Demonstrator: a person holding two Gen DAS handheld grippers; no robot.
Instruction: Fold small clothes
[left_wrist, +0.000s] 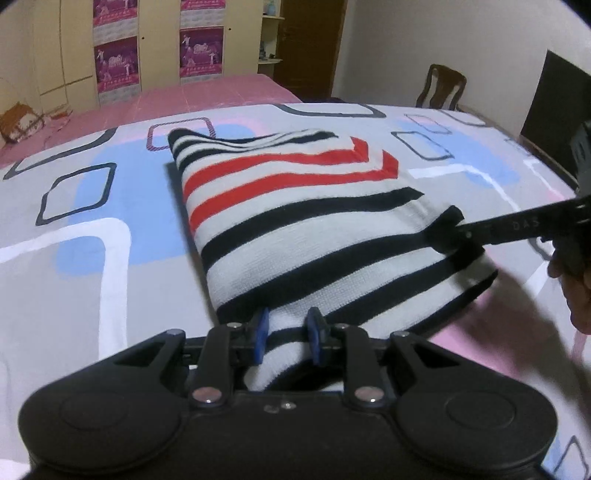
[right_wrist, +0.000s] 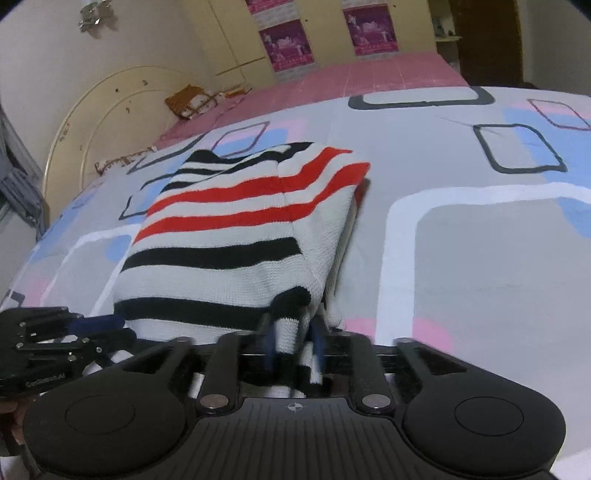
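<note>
**Ana:** Both tools are on it now. The white knitted sweater with black and red stripes (left_wrist: 303, 221) lies part-folded in the middle of the grey bedsheet printed with blue, pink and white rounded squares (left_wrist: 92, 280), its near hem lifted off the sheet.

**Ben:** And the left gripper (left_wrist: 286, 334)?

**Ana:** At six o'clock in its own view, blue pads pressed in on a bunch of that near hem. You can see the cloth run between the fingers and back into the tool's throat.

**Ben:** The right gripper (right_wrist: 293, 345) looks the same to me.

**Ana:** Yes, pinched on the hem corner at six o'clock in the right wrist view, a black stripe puckered just above the pads. From the left camera it comes in from three o'clock as a thin black arm, tip buried in a black stripe at the sweater's right edge.

**Ben:** Why two grips on one edge?

**Ana:** My guess is to keep the hem taut between them, so it can travel as a straight line towards twelve o'clock, over the red stripes. A single grip would let it sag and twist.

**Ben:** Risk?

**Ana:** Soft knit could slip from either pinch, or the layers underneath could drag along. The pink striped bedspread (left_wrist: 207, 92) beyond, at twelve o'clock, is well apart.
</note>
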